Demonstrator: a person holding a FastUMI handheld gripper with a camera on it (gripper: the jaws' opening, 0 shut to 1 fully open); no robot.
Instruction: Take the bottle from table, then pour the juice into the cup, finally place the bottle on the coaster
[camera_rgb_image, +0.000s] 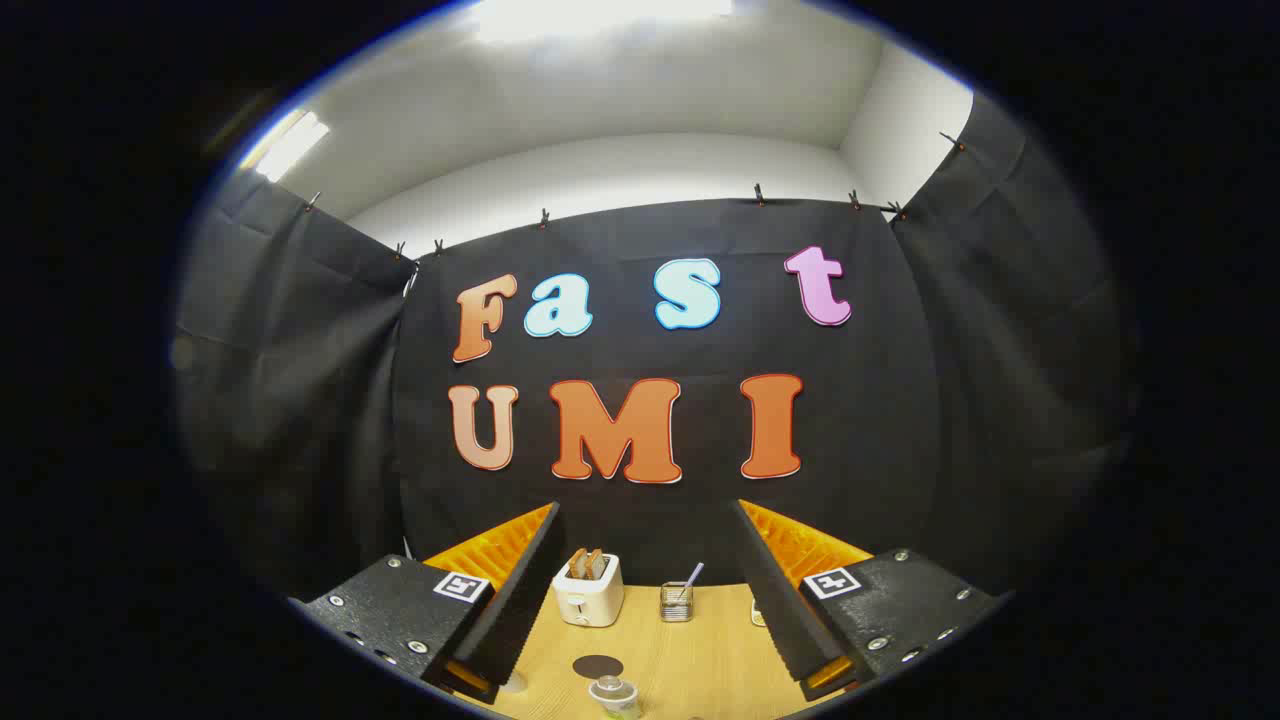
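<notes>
My gripper (645, 600) is open and held high above the wooden table (700, 650), its two fingers spread wide with nothing between them. Far below, between the fingers, the top of the bottle (613, 693) shows with a pale cap and greenish body. Just beyond the bottle lies a dark round coaster (597, 665) flat on the table. A pale rim that may be the cup (513, 683) peeks out by the left finger, mostly hidden.
A white toaster (589, 590) with two slices of toast stands at the back of the table. Beside it to the right is a small wire holder (677, 601) with a stick in it. The black cloth wall rises right behind them.
</notes>
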